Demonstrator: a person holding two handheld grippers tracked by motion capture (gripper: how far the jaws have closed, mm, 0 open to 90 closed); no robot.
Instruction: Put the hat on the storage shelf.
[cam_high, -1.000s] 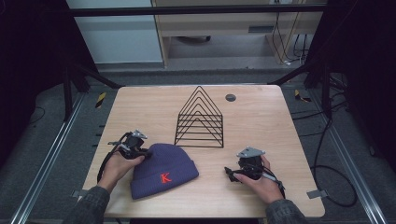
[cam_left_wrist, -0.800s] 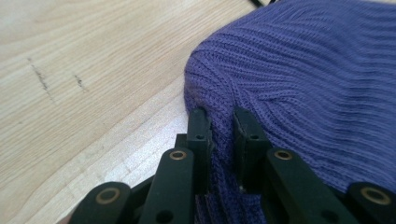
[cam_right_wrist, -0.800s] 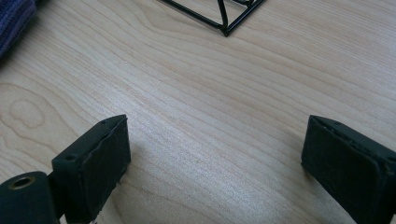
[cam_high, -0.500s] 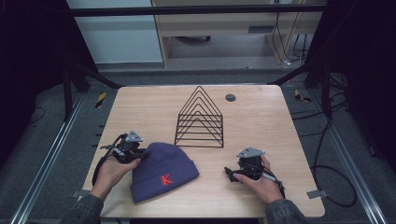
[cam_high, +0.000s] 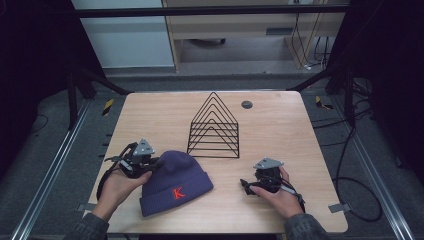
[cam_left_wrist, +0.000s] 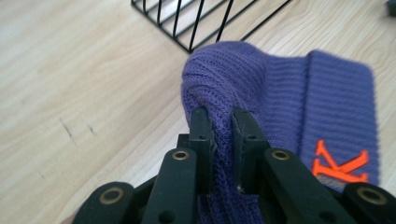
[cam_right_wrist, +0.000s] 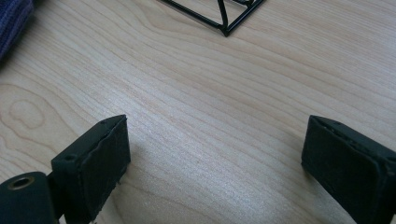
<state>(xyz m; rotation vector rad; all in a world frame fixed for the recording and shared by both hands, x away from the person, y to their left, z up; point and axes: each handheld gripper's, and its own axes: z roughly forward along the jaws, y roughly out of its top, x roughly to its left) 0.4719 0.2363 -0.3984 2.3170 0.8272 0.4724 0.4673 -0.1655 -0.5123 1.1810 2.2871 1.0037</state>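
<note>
A purple knit beanie (cam_high: 176, 181) with an orange K lies on the wooden table (cam_high: 280, 125) near the front left. My left gripper (cam_high: 151, 163) is shut on a pinched fold at the beanie's crown (cam_left_wrist: 223, 93), the knit squeezed between its two fingers (cam_left_wrist: 201, 126). The beanie's cuff with the K (cam_left_wrist: 340, 165) lies flat to the right in the left gripper view. My right gripper (cam_high: 245, 185) rests low over bare wood at the front right, open, with nothing between its pads (cam_right_wrist: 100, 154). A purple edge of the beanie (cam_right_wrist: 11, 21) shows at the top left of the right gripper view.
A black wire rack (cam_high: 214, 127) shaped like a row of triangles stands mid-table behind the beanie; its base corner (cam_right_wrist: 224, 28) lies ahead of my right gripper. A small dark disc (cam_high: 246, 104) sits near the far edge. Black cables hang off the right side.
My left gripper has slid a little left and toward the front, then closed in on the beanie's crown. The right gripper has stayed put.
</note>
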